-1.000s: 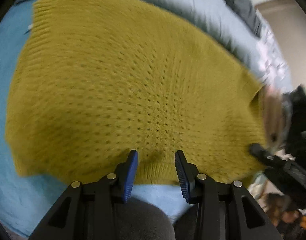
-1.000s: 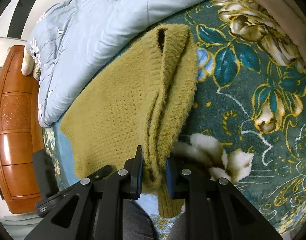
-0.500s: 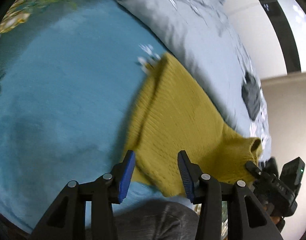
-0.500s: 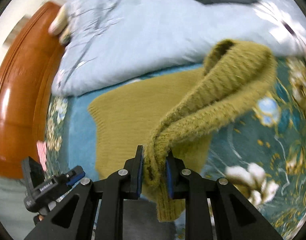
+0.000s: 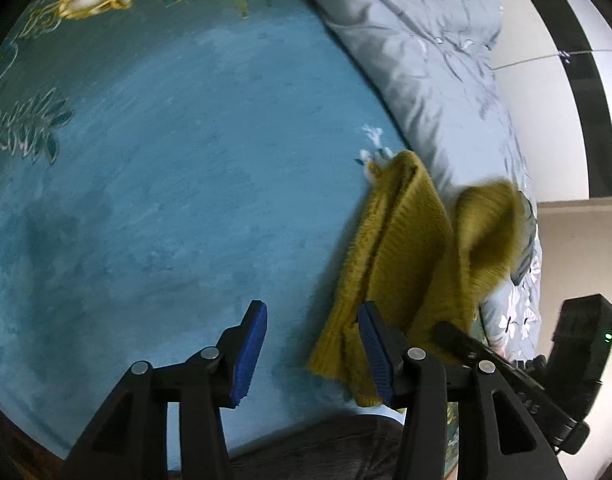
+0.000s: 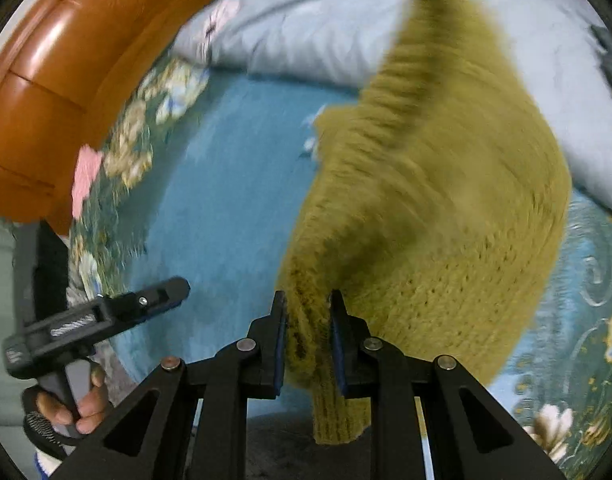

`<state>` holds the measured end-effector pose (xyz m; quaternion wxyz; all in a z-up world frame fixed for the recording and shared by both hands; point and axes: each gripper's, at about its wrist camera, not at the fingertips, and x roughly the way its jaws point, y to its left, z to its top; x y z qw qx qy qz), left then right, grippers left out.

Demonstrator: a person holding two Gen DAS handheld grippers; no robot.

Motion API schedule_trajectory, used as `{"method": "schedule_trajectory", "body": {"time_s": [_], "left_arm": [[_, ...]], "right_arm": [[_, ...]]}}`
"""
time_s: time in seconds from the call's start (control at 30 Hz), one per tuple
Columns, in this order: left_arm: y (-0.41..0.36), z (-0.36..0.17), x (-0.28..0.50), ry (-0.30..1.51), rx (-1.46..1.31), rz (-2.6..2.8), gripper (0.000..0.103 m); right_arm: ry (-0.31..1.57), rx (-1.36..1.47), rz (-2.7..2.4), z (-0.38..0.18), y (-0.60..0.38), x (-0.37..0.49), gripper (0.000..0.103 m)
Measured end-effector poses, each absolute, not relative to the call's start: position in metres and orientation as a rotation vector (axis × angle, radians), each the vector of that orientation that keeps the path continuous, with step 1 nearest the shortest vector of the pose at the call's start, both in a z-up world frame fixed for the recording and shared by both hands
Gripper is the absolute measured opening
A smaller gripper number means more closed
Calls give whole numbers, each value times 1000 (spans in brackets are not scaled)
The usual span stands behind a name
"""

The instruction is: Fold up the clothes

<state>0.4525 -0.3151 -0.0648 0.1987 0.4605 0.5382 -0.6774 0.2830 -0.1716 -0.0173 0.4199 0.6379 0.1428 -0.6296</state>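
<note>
A fold is under way: the sweater [image 6: 426, 208] is held bunched in the right gripper [image 6: 308, 340] over the bed's [image 5: 166, 160] blue middle, while the left gripper [image 5: 312, 354], whose jaws have just been opening, stands empty beside it, so a free edge should be taken next.

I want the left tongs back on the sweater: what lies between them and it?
Nothing: in the left wrist view the open left tongs hang over bare blue bedspread, the mustard sweater right beside their right finger.
</note>
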Motion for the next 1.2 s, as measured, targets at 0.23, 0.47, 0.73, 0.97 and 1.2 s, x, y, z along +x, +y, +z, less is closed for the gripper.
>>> {"method": "schedule_trajectory", "body": {"time_s": [0.23,0.47,0.73,0.97,1.2], "left_arm": [[-315,-58,464,1508,1293,-1892,54],[-315,-55,464,1527,1300,-1934,57],[-296,-62,436,1610,1305,-2030,66],[-265,-78,398,1513,1425,-2072,49],[-252,-62,408,1384,1394,-2172,19]], "right_arm": [[361,1687,-1579,-46,-189,285,20],[361,1691,-1527,-53,-199,296,35],[108,1622,-1560,-16,-152,262,38],[-115,1737,-1713,-27,-62,228,45],[-237,1811,-1738,-49,-2,225,45]]}}
